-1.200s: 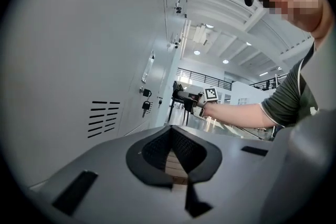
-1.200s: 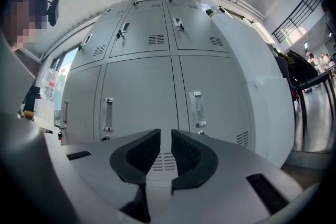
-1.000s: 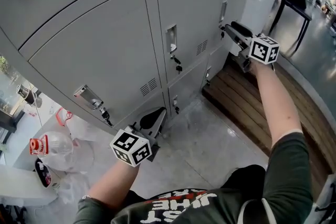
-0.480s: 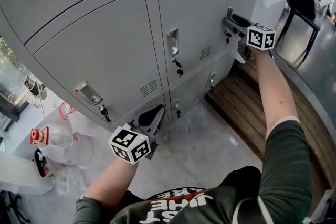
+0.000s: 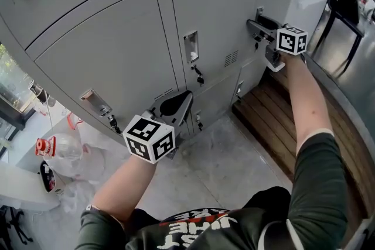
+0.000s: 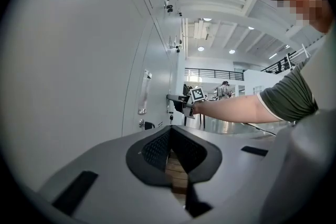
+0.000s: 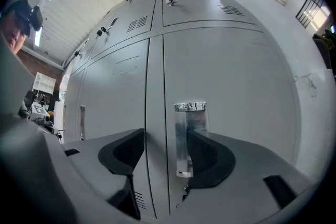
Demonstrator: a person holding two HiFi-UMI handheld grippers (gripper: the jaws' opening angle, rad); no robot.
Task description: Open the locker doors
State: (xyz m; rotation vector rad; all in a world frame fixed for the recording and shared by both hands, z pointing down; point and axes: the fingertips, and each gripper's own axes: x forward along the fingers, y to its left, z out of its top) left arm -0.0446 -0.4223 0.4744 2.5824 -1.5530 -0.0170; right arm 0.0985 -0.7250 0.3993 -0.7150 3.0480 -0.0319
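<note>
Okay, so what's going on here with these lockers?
A person stands at a bank of grey lockers with a gripper in each hand. The right gripper is at the metal handle of the far-right door. Its jaws have just been opening, and the handle stands between them, not clamped. The left gripper hangs shut and empty in front of the lockers further left. Every door in view is closed.
</note>
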